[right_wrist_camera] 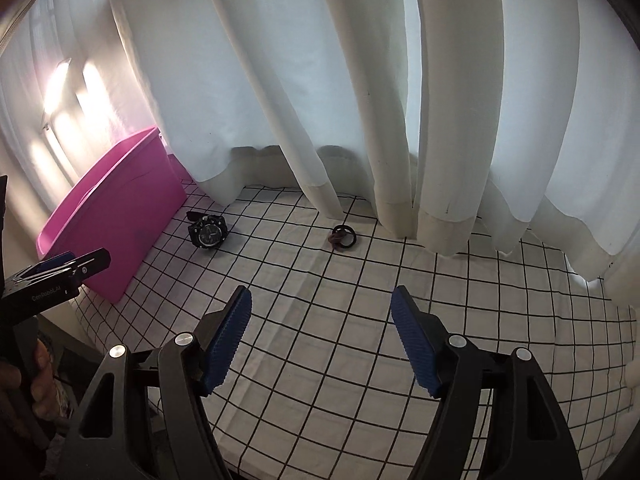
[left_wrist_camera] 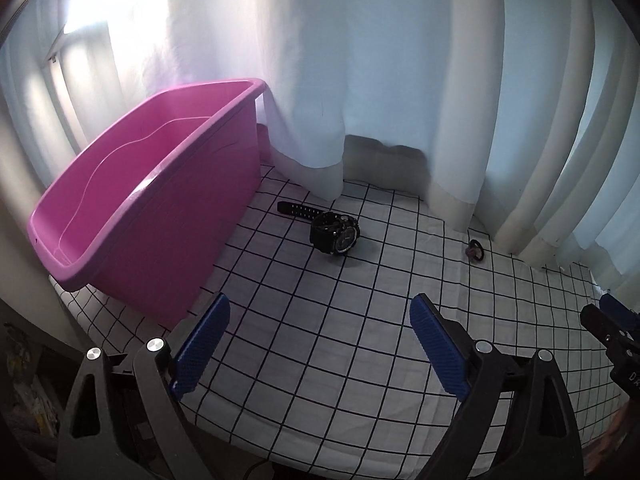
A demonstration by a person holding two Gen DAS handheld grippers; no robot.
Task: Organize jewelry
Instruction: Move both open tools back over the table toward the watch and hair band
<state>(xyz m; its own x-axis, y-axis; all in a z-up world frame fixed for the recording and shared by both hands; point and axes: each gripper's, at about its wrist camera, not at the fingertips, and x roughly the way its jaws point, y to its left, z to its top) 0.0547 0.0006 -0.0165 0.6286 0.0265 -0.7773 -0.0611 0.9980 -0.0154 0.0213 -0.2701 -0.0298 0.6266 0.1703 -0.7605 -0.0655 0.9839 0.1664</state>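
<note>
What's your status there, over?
Both tongs, left and right, open, empty. Watch and dark rings on checked cloth, outside pink tub. Path clear.

Checked cloth [right_wrist_camera: 320, 320] lies bare in front of both grippers, open approach. Obstacles: pink bin [left_wrist_camera: 160, 216] at far left, tall wall, top open. Watch [left_wrist_camera: 335, 233] just right of bin, w/ narrow gap btwn. Small rings [right_wrist_camera: 343, 237] well right of watch, near curtain [right_wrist_camera: 360, 100] hem. Curtain blocks whole back edge.
</note>
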